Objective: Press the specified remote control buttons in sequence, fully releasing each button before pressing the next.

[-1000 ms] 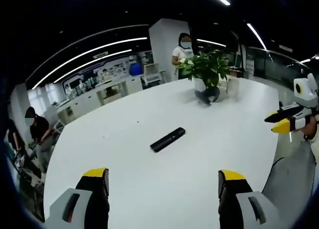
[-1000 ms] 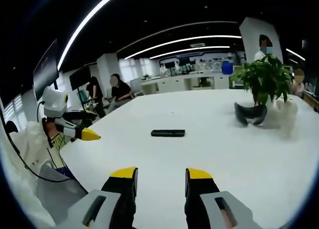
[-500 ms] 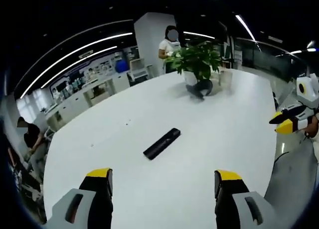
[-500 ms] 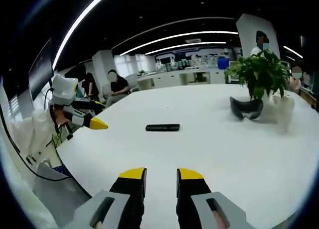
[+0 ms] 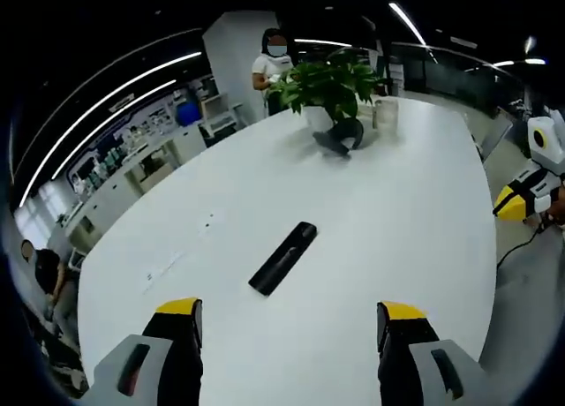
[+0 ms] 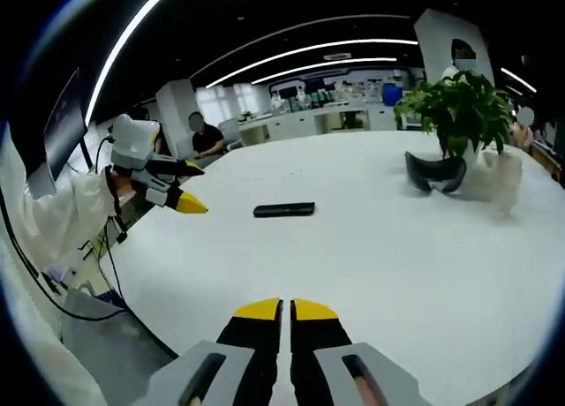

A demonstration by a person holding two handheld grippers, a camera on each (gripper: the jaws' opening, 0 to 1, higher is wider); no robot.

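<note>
Right now the black remote (image 5: 282, 258) lies flat on the white table (image 5: 415, 212), well apart from the potted plant (image 5: 327, 86). Left gripper (image 5: 290, 322) is spread wide; right gripper (image 6: 284, 312) is pressed together, holding nothing.

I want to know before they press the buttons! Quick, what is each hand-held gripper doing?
Left hand-held gripper: open, jaws wide apart, holding nothing.
Right hand-held gripper: shut, yellow tips together, holding nothing.
</note>
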